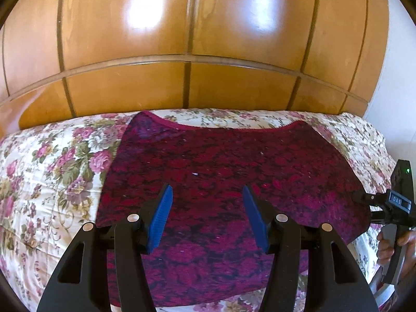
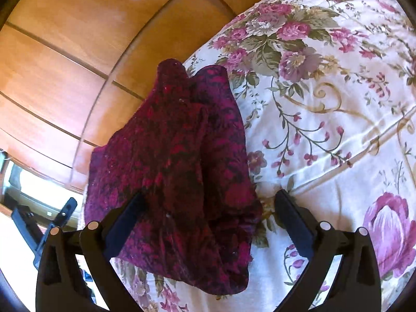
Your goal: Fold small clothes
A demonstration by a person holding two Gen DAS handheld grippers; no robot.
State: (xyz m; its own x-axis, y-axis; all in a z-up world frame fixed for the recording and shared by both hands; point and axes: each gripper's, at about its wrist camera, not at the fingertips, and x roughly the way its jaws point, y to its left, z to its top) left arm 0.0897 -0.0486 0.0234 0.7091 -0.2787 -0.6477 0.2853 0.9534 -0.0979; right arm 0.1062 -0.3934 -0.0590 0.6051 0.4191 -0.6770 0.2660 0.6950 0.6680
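Garment [image 1: 221, 182] is laid flat on quilt [image 1: 52, 182]; fold not yet begun. Left gripper [image 1: 206, 218] and right gripper [image 2: 208, 223] are held wide, empty. Edge pinch is judged next.

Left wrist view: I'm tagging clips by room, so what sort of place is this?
Most likely a bedroom: a dark red patterned garment lies spread on a bed under a cream quilted cover printed with pink roses, with a glossy wooden panelled wardrobe or headboard behind it.

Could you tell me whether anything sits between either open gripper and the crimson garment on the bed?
Nothing visible does. The left gripper hangs open directly over the crimson garment, and the right gripper is open at its edge; only the floral bedspread surrounds it.
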